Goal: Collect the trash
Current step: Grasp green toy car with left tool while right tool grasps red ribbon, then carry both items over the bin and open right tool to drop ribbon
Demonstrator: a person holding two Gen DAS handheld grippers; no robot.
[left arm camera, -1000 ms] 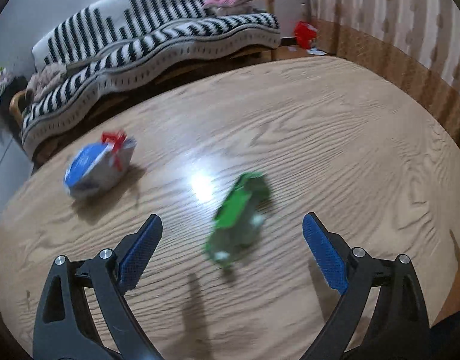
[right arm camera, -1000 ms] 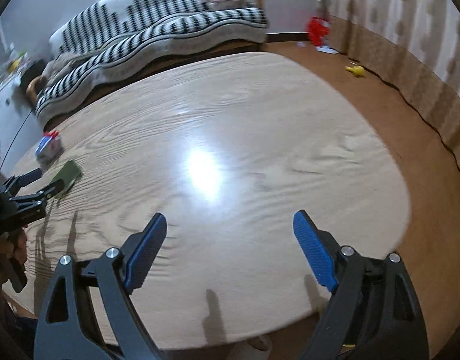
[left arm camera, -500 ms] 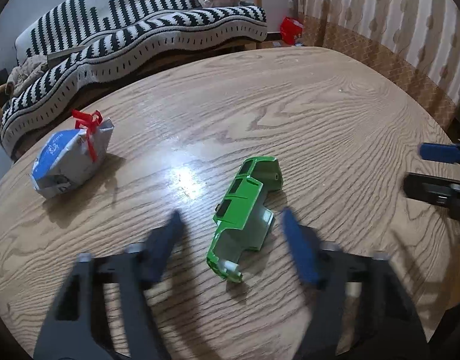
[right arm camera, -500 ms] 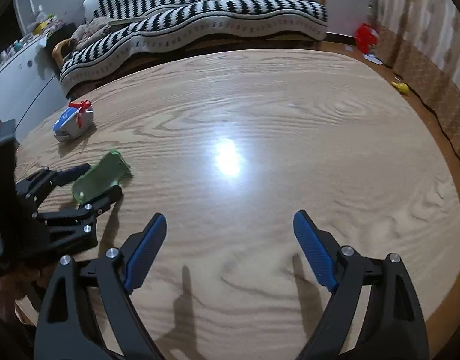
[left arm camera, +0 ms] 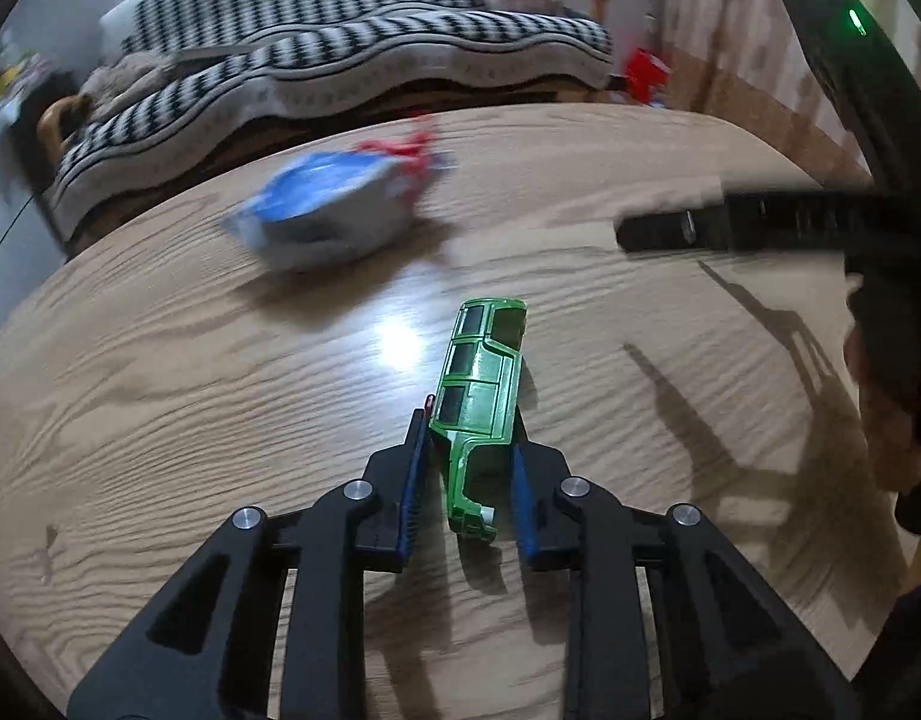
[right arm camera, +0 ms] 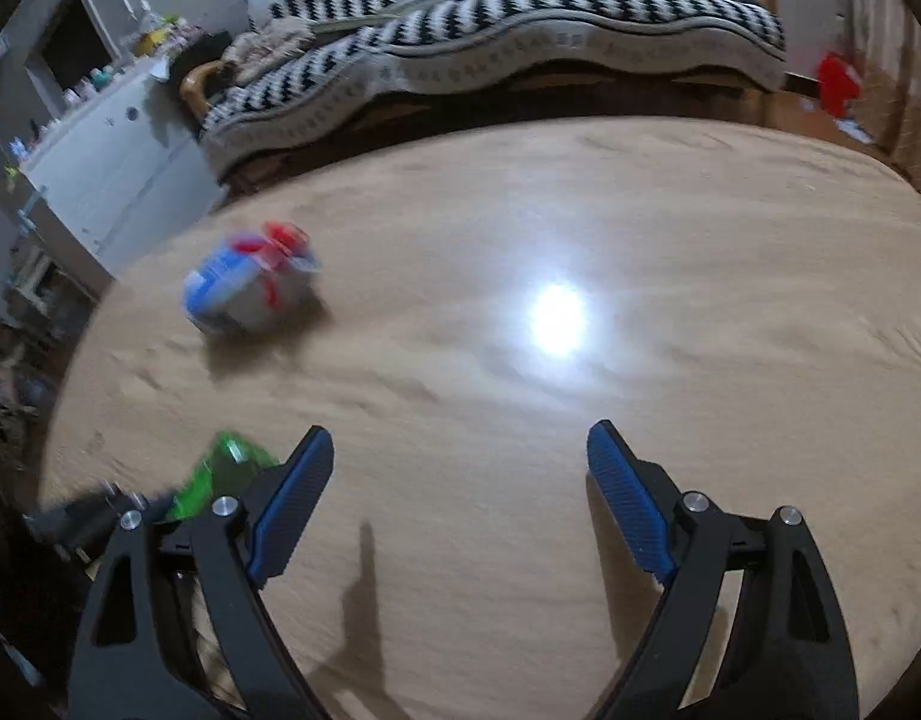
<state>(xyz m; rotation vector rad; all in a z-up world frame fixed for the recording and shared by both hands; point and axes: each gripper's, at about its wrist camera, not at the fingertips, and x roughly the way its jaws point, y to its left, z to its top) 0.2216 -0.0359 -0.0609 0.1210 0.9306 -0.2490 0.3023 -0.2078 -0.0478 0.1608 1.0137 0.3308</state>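
**A:** Right, left gripper (left arm camera: 469, 450) status?

**B:** Jaws closing, green toy car shell (left arm camera: 478, 402) between them. Blue pads sit along both flanks of its near half. Left pad looks in contact near the top edge; on the right side I can't tell whether there is still a sliver of gap. Not calling it a firm clamp.

**A:** Where's the shell sitting?

**B:** On the wooden table (left arm camera: 160, 420), near the middle, lengthwise along the gripper's axis, roof side tilted toward the left pad. Far end sticks out past the fingertips, near end reaches back between the fingers.

**A:** Other trash?

**B:** Blue and white bag with a red tie (left arm camera: 334, 210), further out on the table toward the striped sofa (left arm camera: 352, 60). Well apart from the shell. Blurred in both views.

**A:** Right gripper (right arm camera: 460, 492)?

**B:** Jaws spread wide, nothing between them, just bare tabletop. It hangs above the table. From its camera the bag is ahead and left, the shell is a green smear at lower left, partly behind its left finger. In the left view the right tool shows as a dark bar at the right edge, over the table, apart from the shell.

**A:** Anything else?

**B:** White cabinet (right arm camera: 112, 144) left of the sofa, red object on the floor (right arm camera: 838, 81) at the far right.
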